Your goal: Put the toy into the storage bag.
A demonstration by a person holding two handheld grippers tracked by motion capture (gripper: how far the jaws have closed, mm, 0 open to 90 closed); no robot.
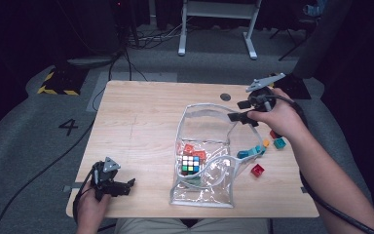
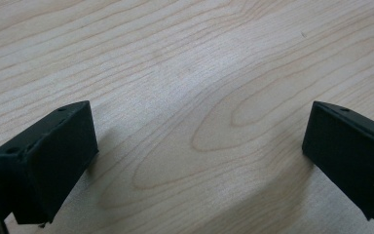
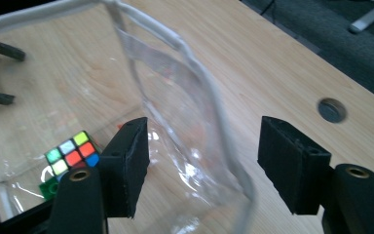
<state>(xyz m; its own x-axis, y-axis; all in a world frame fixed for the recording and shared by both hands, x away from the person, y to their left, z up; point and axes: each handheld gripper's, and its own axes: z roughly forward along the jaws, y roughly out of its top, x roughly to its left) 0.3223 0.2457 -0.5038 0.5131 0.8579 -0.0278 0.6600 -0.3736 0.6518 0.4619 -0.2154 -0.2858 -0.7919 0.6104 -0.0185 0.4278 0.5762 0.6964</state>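
- While the clear bag (image 1: 205, 161) lies mid-table, its rim passes between the right gripper (image 3: 202, 163)'s wide-open fingers, unpinched.
- Left gripper (image 1: 119, 186) rests at seven o'clock, fingers spread, empty.
- Judgement: close squarely on the rim before lifting; thin plastic slips.

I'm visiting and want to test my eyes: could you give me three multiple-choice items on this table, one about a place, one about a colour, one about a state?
1. Where is the puzzle cube?
A. Inside the clear bag
B. On the floor
C. In the left gripper

2. What colour is the small block lying nearest the bag's right side?
A. White
B. Red
C. Black

3. How do the right gripper's jaws stand?
A. Shut on the cube
B. Shut on nothing
C. Open, either side of the bag's rim

Answers: 1 A, the cube shows through the plastic. 2 B, it is plainly red. 3 C, a wide gap holds the white edge.
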